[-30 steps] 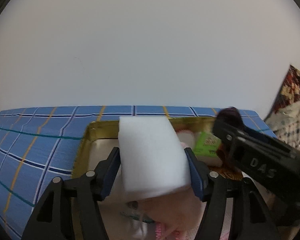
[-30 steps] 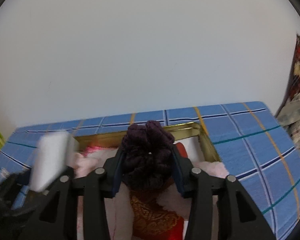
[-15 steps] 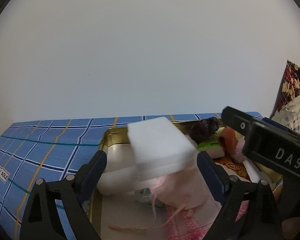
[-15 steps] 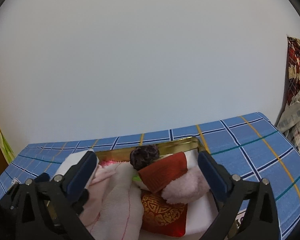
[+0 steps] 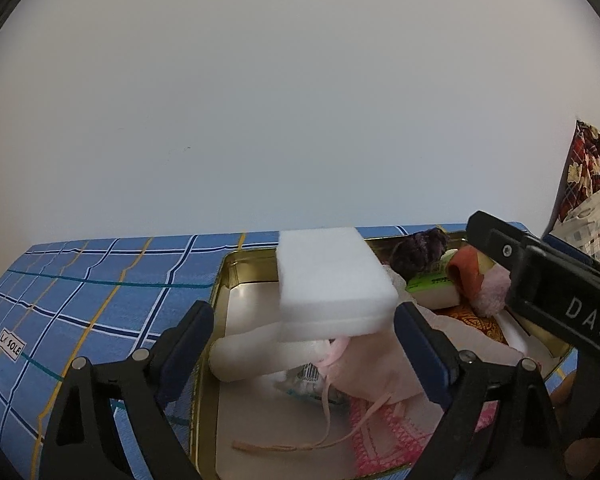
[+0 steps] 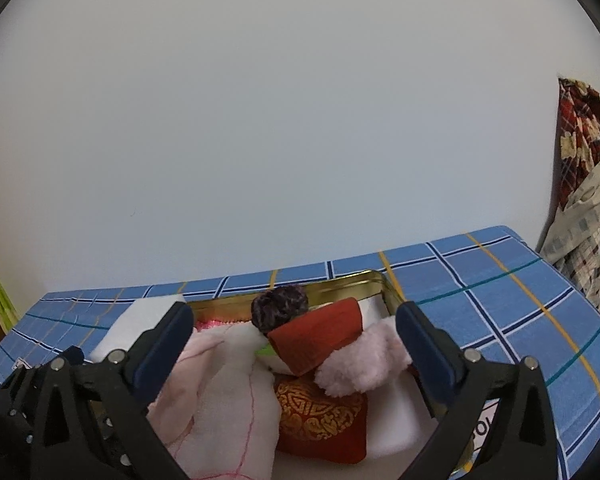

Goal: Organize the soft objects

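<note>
One foam block (image 5: 334, 280), rectangular; fuzzy scrunchie (image 6: 280, 305); metal tin (image 5: 224, 276).

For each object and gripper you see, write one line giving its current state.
Left gripper: open, holding nothing.
Right gripper: open, holding nothing.
White sponge: released, resting atop the pile.
Purple scrunchie: lying in the tin.
Gold tin: open, partly filled.

blue plaid tablecloth (image 5: 100, 280), blank white wall (image 6: 280, 120), patterned fabrics far rt (image 6: 584, 168)
</note>
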`<state>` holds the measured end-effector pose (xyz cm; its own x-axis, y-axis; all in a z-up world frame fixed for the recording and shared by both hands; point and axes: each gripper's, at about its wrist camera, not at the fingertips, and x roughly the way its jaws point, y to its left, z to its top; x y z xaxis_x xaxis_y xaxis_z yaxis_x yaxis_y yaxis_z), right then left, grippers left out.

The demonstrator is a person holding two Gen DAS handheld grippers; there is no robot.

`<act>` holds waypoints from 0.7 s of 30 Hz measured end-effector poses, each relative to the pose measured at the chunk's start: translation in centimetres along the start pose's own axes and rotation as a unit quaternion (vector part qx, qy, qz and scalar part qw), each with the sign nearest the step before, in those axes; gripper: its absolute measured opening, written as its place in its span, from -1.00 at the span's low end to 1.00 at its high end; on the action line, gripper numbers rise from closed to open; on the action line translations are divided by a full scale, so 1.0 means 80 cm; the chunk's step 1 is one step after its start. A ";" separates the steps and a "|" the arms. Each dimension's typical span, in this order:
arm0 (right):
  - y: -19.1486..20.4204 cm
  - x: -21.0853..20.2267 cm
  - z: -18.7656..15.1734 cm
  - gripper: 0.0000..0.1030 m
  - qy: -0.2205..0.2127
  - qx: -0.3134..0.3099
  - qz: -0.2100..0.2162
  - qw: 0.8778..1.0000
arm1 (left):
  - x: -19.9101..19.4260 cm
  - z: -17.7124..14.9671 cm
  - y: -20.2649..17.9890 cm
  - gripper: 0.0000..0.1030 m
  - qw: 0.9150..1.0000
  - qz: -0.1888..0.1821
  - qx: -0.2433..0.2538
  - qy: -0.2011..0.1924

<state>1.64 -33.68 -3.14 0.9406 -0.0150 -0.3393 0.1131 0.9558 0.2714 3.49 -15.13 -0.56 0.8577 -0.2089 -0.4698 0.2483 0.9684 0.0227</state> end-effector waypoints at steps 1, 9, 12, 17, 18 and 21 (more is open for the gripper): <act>0.001 -0.002 0.000 1.00 -0.003 -0.002 -0.004 1.000 | -0.001 0.000 0.001 0.81 1.000 -0.001 -0.001 -0.002; 0.005 -0.023 -0.007 1.00 -0.046 -0.011 -0.046 0.998 | -0.003 -0.015 0.017 0.81 1.000 0.011 -0.002 -0.019; 0.008 -0.028 -0.010 1.00 -0.059 -0.021 -0.063 0.996 | -0.007 -0.017 0.015 0.81 1.000 0.013 0.003 -0.026; 0.020 -0.041 -0.016 1.00 -0.077 -0.052 -0.092 0.991 | -0.021 -0.015 0.011 0.81 0.999 0.021 0.000 -0.035; 0.022 -0.042 -0.017 1.00 -0.081 -0.057 -0.094 0.991 | -0.024 -0.017 0.012 0.81 0.999 0.022 0.000 -0.037; 0.027 -0.048 -0.020 1.00 -0.092 -0.070 -0.099 0.988 | -0.024 -0.019 0.015 0.81 0.999 0.025 -0.002 -0.041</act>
<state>-2.22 -31.07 -2.69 0.9482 -0.2463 -0.2008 0.2673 0.9599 0.0847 1.45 -13.36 -0.97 0.9032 -0.1699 -0.3942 0.2016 0.9786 0.0401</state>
